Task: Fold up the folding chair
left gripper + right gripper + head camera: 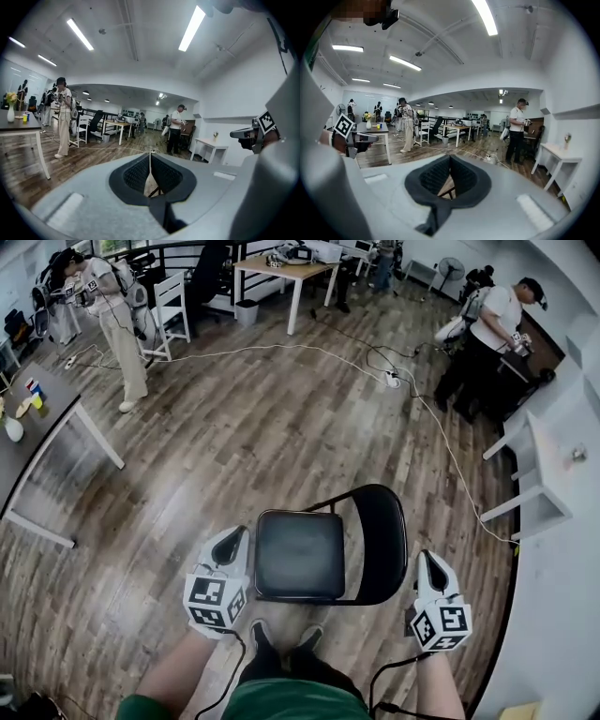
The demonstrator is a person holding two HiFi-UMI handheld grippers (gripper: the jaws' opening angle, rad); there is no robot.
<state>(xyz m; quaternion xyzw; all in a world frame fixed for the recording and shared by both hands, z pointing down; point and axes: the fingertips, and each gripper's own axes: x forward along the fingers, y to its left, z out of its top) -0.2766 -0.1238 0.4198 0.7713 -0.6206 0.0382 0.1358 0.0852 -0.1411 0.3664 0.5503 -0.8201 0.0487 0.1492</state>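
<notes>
A black folding chair stands unfolded on the wood floor right in front of me, its padded seat (300, 554) flat and its rounded backrest (380, 540) on the right side. My left gripper (228, 542) hovers just off the seat's left edge, jaws shut and empty. My right gripper (429, 563) hangs to the right of the backrest, apart from it, also shut with nothing held. In the left gripper view the shut jaws (150, 161) point across the room; a sliver of chair frame (157, 191) shows beneath them. The right gripper view shows its jaws (450, 164) shut too.
A dark table (37, 418) stands at the left, a white table (553, 474) at the right wall. A white cable (281, 351) runs across the floor beyond the chair. One person (112, 315) stands far left, another (487, 334) far right. My shoes (281, 643) are just behind the chair.
</notes>
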